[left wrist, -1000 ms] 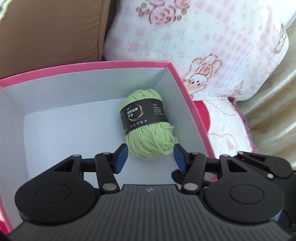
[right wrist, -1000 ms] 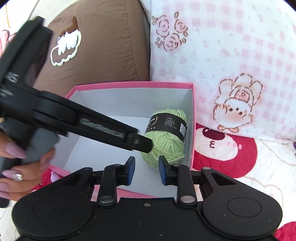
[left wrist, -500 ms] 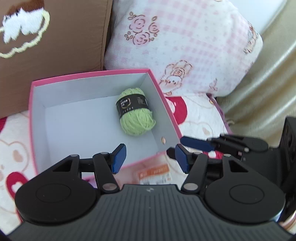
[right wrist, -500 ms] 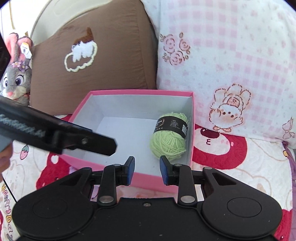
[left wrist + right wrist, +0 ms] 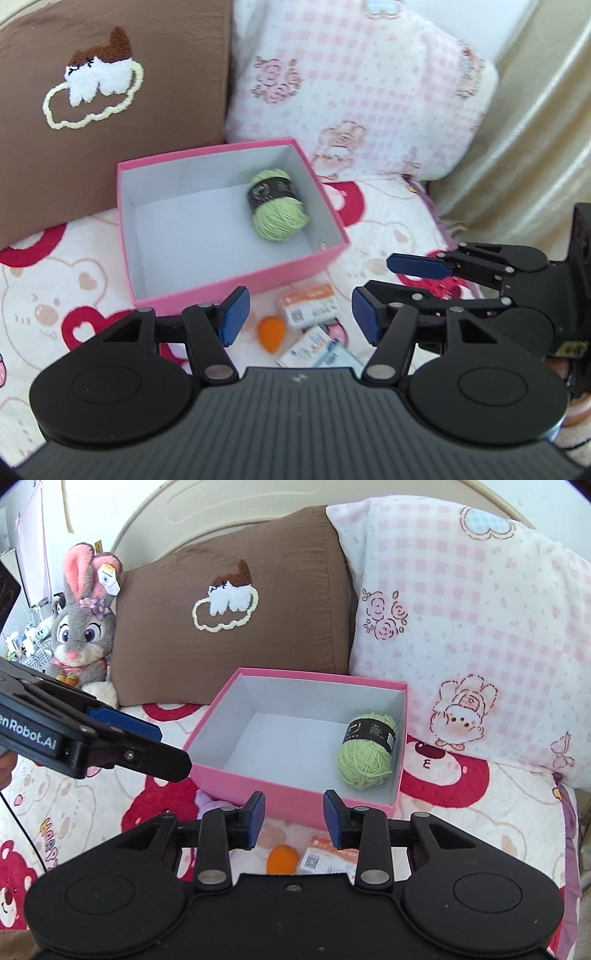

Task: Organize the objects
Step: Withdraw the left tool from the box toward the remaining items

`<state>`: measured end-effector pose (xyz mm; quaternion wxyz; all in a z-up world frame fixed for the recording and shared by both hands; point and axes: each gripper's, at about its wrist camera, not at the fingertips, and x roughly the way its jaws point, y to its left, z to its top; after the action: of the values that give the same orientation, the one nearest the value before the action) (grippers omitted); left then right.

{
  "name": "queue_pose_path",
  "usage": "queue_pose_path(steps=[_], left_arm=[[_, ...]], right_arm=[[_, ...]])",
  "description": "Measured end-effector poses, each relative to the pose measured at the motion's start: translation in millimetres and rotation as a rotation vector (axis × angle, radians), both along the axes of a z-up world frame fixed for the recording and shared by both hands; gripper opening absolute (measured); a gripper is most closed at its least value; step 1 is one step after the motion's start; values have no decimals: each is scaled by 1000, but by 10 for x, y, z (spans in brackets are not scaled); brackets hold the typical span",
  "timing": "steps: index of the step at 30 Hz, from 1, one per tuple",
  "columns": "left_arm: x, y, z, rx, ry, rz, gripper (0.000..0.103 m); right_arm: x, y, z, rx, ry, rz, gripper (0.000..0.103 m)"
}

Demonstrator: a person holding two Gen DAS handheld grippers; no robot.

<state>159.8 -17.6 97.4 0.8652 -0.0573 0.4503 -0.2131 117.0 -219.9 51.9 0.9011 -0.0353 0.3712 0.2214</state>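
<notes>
A green yarn ball (image 5: 277,209) with a black label lies alone in the right part of an open pink box (image 5: 236,286) on the bed; both show in the right wrist view too, the yarn (image 5: 368,755) and the box (image 5: 295,799). In front of the box lie an orange egg-shaped sponge (image 5: 271,332), an orange-and-white packet (image 5: 309,308) and a white-and-blue packet (image 5: 314,349). My left gripper (image 5: 299,319) is open and empty above these items. My right gripper (image 5: 294,821) is open and empty, near the sponge (image 5: 282,858).
A brown pillow (image 5: 229,609) and a pink checked pillow (image 5: 461,620) stand behind the box. A grey plush rabbit (image 5: 83,627) sits at the far left. A gold curtain (image 5: 524,129) hangs at the right. The bedspread (image 5: 480,812) has red bear prints.
Both grippers have pulled back and up from the box, leaving the yarn inside. The small items in front of the box have come into view.
</notes>
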Motion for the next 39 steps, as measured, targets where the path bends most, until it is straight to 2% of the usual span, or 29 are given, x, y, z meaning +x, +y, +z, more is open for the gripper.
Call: queue_pose_path(steps=[8,13,16,20,23,27,31,35,39], left_arm=[[-396,-50,39,24,-10,-36,61],[-508,-8,-28,10,36,-40,61],[-592,-4,-54,31,40,-44,61],[-690,-8,-127,34,61,-65,62],[-713,-22,-244,46,79,-81,68],[-654,-11,-461,99,135,-62,68],[-659,20,-637,102,184,-52,70],[-684,-4,-779,90,222,-51,73],[-696,-69,-914,93,252,-58,76]], right_arm=[[-473,-132,128,16,-21,8,49],[-678,-137,113,-12,-21,28,50],[-777,-148,99,-12,-16,35,53],[-880,-165,49,-5,-10,41,62],[-936,-186,-38,-1,-8,40,68],[-941,-259,-205,15,19,11,71],[-971,-294,-344,23,39,17,78],[-1066,-193,-464,-57,5,55,86],[-1114,-123,-581,-107,-15,92,88]])
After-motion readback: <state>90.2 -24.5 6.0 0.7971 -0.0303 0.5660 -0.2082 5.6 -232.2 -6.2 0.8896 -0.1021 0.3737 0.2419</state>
